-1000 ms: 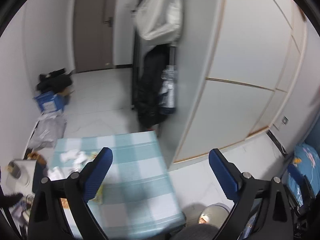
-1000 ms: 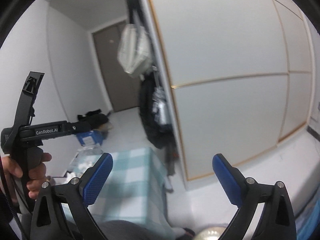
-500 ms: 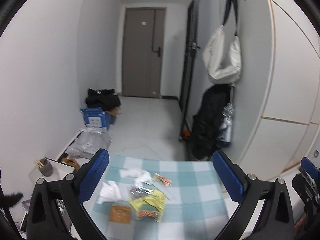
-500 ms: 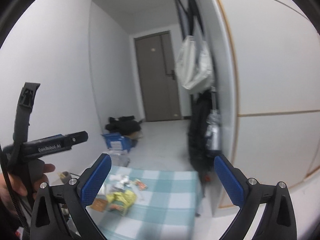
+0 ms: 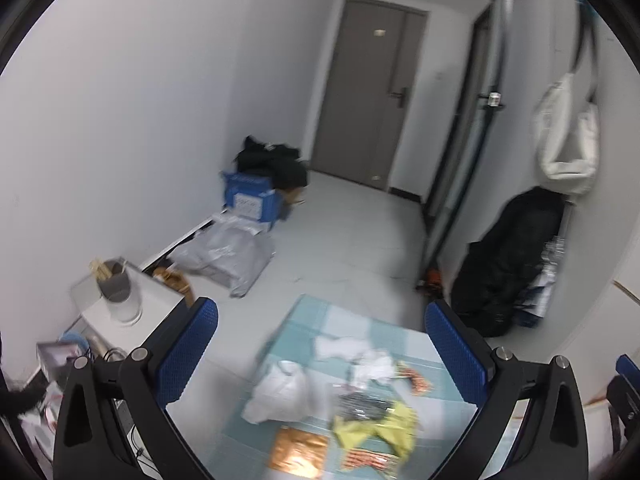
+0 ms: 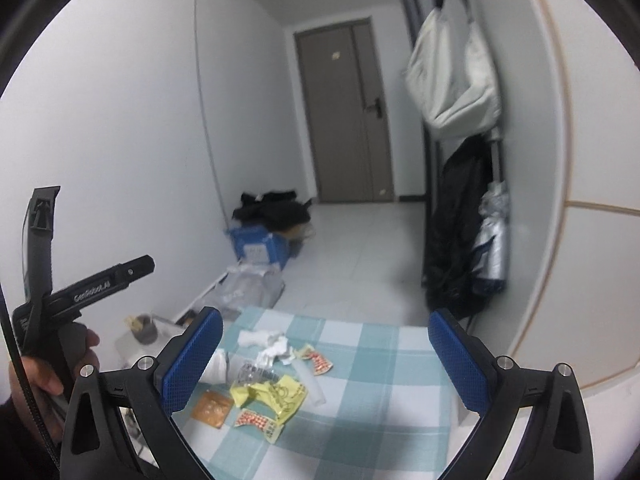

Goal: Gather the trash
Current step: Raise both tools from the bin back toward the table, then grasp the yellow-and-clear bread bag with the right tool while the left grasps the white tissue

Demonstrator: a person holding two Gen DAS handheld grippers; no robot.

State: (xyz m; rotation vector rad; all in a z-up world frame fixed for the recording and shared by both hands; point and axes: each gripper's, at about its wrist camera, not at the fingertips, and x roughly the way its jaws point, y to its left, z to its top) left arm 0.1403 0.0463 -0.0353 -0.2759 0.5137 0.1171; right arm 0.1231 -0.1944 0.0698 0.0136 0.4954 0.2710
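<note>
None of the trash (image 6: 268,380) is collected: wrappers and tissues lie on the checked table (image 6: 372,364) at lower centre, while left gripper (image 5: 320,364) and right gripper (image 6: 324,360) hover wide apart, empty.

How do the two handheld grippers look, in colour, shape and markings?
Both the left gripper and the right gripper have black angular frames with silver bolts, and two fingers faced with blue dotted pads. In the right wrist view, the left gripper's body shows white lettering that reads about "GenRobot.AI", a black pistol handle and a black cable hanging below.
</note>
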